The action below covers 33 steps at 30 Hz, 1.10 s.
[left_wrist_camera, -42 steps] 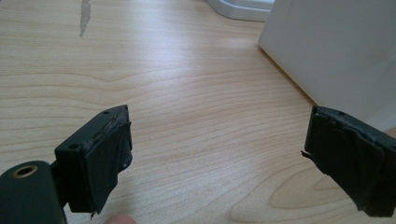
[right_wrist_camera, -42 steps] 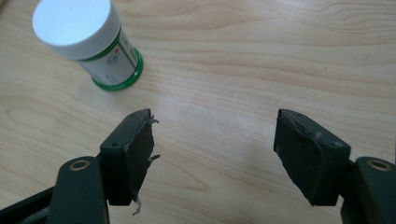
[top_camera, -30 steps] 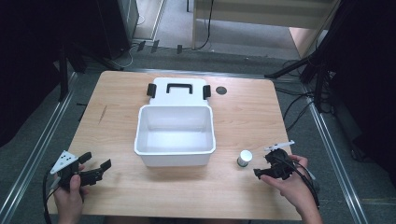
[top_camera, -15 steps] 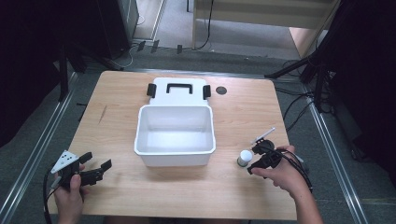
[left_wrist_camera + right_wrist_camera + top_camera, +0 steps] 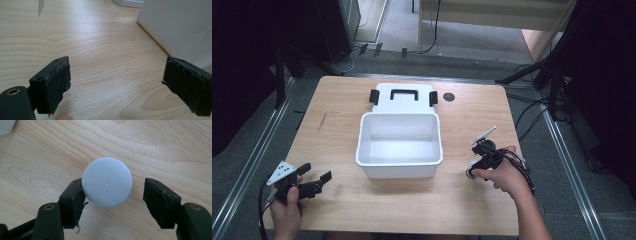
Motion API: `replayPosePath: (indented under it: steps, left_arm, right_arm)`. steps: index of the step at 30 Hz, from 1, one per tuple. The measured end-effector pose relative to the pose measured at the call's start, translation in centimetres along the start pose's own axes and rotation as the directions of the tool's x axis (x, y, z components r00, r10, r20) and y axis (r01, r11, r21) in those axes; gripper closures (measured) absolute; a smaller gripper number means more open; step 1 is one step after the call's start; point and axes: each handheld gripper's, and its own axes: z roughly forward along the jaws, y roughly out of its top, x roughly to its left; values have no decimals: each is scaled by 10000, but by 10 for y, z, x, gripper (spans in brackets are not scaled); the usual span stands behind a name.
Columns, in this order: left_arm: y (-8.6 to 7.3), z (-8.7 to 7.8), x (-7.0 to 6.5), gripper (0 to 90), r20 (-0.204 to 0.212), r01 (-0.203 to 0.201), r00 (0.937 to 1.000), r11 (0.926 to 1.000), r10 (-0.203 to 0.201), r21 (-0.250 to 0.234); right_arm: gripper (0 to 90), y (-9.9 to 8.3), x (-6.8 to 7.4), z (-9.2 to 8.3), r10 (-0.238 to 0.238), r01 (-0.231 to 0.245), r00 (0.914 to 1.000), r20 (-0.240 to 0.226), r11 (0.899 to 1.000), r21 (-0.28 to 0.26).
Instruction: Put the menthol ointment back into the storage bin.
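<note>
Right claw (image 5: 476, 161) at the lower right of the high view, tipped down over a small white-capped jar (image 5: 471, 173) on the wooden bench (image 5: 412, 210). Jar standing just right of the white storage bin (image 5: 399, 139), apart from it, near the bin's lower right corner.

In the right gripper view, round white cap (image 5: 107, 185) sitting centre frame, between the two black jaws of the right claw (image 5: 113, 195). Left jaw at the cap's lower left edge, seemingly touching it; right jaw clear of it, with a strip of bare wood showing between pad and cap. Jaws just been closing in, jar between them but not yet pinched from both sides, so part open around the jar rather than gripping it. Cap seen from nearly straight above; jar body hidden beneath it.

Left claw (image 5: 317, 180) at the lower left of the high view, low over the bench and well apart from the jar, pointing toward the bin. In the left gripper view, left claw (image 5: 116, 82) wide open, nothing between the pads except bare wood grain; white bin wall (image 5: 180, 27) filling the upper right of that frame.

Bin's white lid (image 5: 402, 97) with black handle and latches lying flat behind the bin, at the upper middle of the high view. Small dark round spot (image 5: 449, 96) on the bench just right of the lid.
</note>
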Motion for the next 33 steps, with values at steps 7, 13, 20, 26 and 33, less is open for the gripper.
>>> replayPosePath:
  steps: [7, 13, 20, 26, 33]
  left_arm:
    - [0, 0, 0, 83, 3, -28, 10000, 10000, 28, 25]
    - [0, 0, 0, 84, -8, -29, 10000, 10000, 29, 25]
    - [0, 1, 0, 84, 2, -53, 10000, 10000, 53, 77]
    - [0, 1, 0, 84, 4, -59, 10000, 9999, 59, 85]
    - [0, 1, 0, 84, 22, -14, 10000, 10000, 14, 71]
  right_arm:
    - [498, 7, 4, 5, 34, -32, 9998, -174, 9999, 145]
    - [510, 7, 4, 4, 23, -22, 10000, -75, 9998, 196]
    - [511, 9, 1, -12, 2, -2, 9998, -188, 10000, -17]
    - [511, 15, 4, -29, -48, 44, 9996, -275, 9999, -135]
    - [511, 30, 12, -56, -294, 284, 9988, -400, 9993, -250]
